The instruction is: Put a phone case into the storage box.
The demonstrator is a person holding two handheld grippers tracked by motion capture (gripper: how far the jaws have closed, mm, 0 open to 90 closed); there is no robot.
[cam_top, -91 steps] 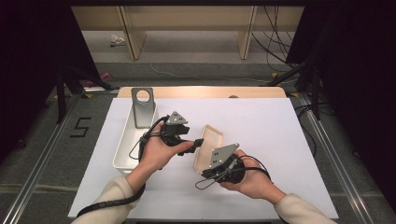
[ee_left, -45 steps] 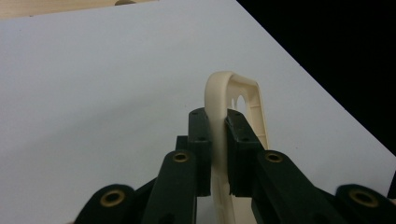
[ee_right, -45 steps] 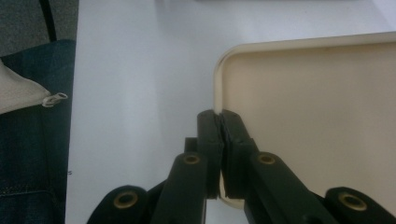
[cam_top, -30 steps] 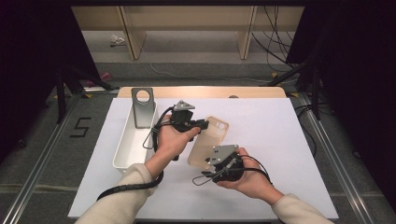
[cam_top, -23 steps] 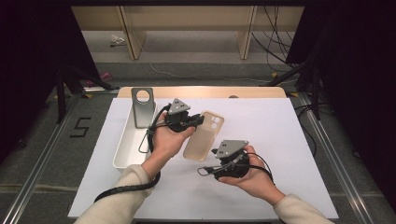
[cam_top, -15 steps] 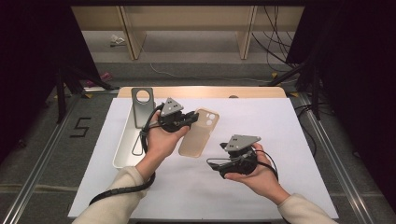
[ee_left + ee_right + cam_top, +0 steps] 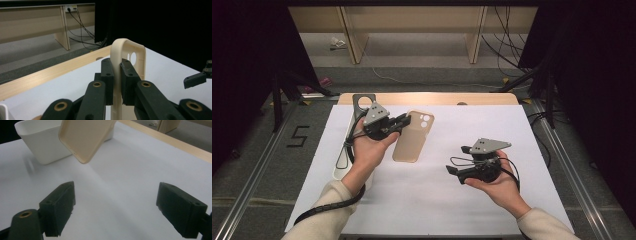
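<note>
A beige phone case [image 7: 412, 137] hangs above the white table, with my left gripper [image 7: 404, 121] shut on its edge near the camera cut-out. In the left gripper view the case [image 7: 128, 53] stands upright between the two black pads [image 7: 107, 75] of the left gripper [image 7: 117, 67]. My right gripper [image 7: 454, 172] is off to the right of the case and apart from it. Its jaws have just been opening and stand wide, with nothing between them. From the right gripper [image 7: 116, 202] the case [image 7: 85, 137] shows farther off, tilted above the table.
A white tray [image 7: 343, 160] lies at the left, partly under my left forearm, and shows as a white tray [image 7: 42, 142] behind the case. A dark metal plate with a hole [image 7: 361, 102] rests at its far end. The table's wooden edge [image 7: 437, 98] runs along the back.
The right gripper has let go of the phone case, opened wide and drawn off to the right. The left gripper has carried the case toward the far side of the table.
</note>
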